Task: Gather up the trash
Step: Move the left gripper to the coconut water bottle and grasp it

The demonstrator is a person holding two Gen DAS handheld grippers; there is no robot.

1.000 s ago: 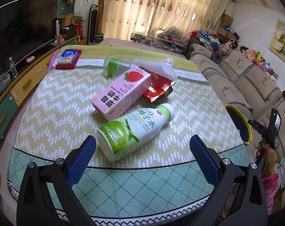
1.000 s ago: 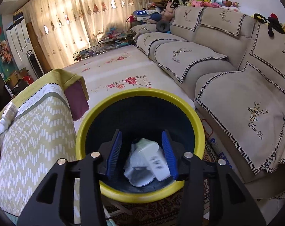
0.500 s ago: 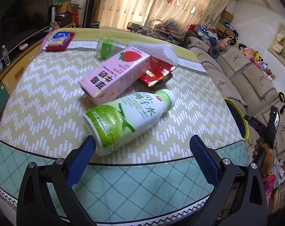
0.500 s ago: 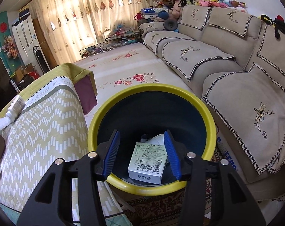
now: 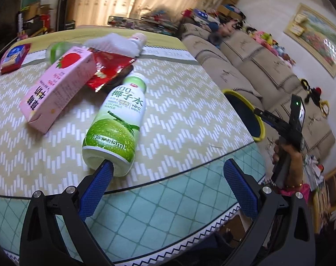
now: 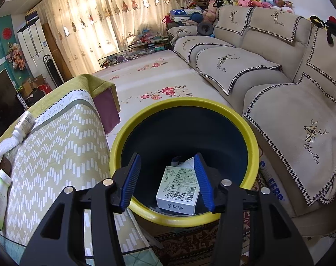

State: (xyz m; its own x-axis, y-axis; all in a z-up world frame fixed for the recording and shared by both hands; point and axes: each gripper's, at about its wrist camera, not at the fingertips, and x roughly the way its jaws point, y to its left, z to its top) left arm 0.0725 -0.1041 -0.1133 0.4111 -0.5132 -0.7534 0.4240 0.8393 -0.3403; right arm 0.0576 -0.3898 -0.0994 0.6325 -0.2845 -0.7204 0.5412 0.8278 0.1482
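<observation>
A green and white coconut water bottle [image 5: 117,119] lies on the table, its base just in front of my open left gripper [image 5: 168,168]; the left fingertip [image 5: 107,168] overlaps the base. Behind it lie a pink strawberry milk carton [image 5: 57,88], a red wrapper [image 5: 110,66], a white tissue [image 5: 114,44] and a small white bottle [image 5: 138,38]. My right gripper [image 6: 168,161] is open and empty above the yellow-rimmed bin [image 6: 132,141]. A white box [image 6: 179,190] lies inside the bin.
The table [image 5: 179,115] has a zigzag cloth; its edge is near my left gripper. The bin [image 5: 256,119] stands on the floor off the table's right side, beside a beige sofa [image 6: 279,93]. A red tray with a blue packet [image 5: 11,57] sits at the far left.
The white box dropped from my right gripper into the bin, and the gripper opened and rose slightly. My left gripper moved forward and right, up to the coconut water bottle's base.
</observation>
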